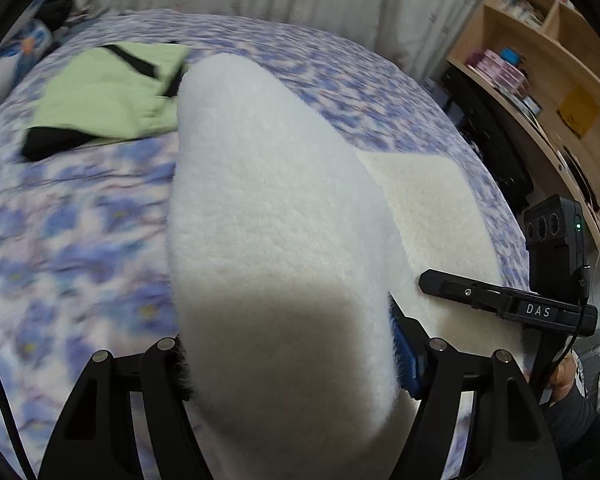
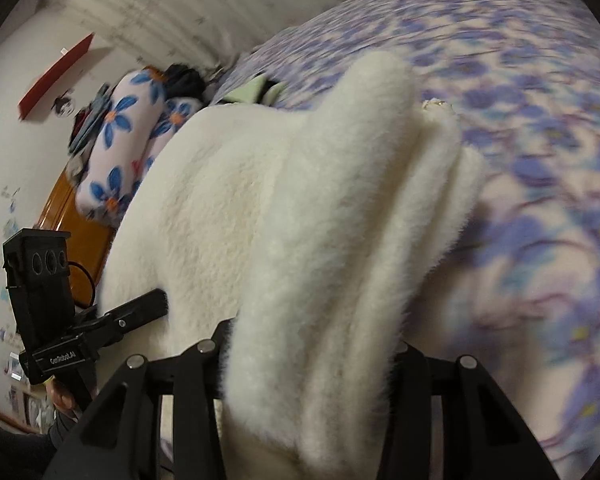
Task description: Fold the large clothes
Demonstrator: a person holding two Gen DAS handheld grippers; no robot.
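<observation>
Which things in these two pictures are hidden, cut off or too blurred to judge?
- Left wrist view: the white fleece garment covers the left tongs, so the fingertips are hidden.
- Right wrist view: the same fleece drapes over the right tongs and hides the fingertips.
- Left wrist view: the green and black garment is blurred; its type is unclear.
- Both views: the flowered bedspread is smeared.
- Shelf items: too small.

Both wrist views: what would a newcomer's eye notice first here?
First, the white fleece, which fills the middle of both views, bunched up between the fingers of the left claw and of the right claw. Under it spreads the blue flowered bedspread. Farther back on the bed, in the left view, lies a green garment with black trim.
</observation>
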